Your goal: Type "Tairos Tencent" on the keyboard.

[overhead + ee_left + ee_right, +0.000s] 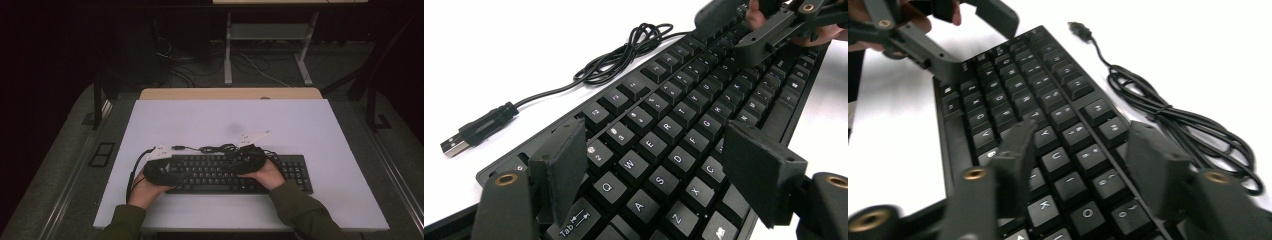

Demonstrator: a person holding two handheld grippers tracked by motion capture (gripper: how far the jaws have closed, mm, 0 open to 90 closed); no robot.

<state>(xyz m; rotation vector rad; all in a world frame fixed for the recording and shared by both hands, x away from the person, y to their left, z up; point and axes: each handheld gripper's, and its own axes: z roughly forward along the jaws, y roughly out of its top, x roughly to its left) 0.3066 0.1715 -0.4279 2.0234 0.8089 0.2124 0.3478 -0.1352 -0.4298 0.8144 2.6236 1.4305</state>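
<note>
A black keyboard [295, 172] lies on the white table [225, 120], near its front edge. Its black cable [215, 148] is coiled just behind it and ends in a loose USB plug [454, 144]. My left gripper [179, 173] hovers over the keyboard's left end, and in its own view the gripper [656, 145] stands open above the letter keys [674, 125] with nothing between the jaws. My right gripper [235, 167] hangs over the middle of the keyboard. In its own view the gripper [1083, 135] is open over the keys [1048, 100], gripping nothing.
The cable coil [1173, 120] lies close behind the right gripper. Bare white table surface stretches behind and to both sides of the keyboard. Beyond the table's far wooden edge [230, 93] stand a desk frame [270, 35] and loose floor cables.
</note>
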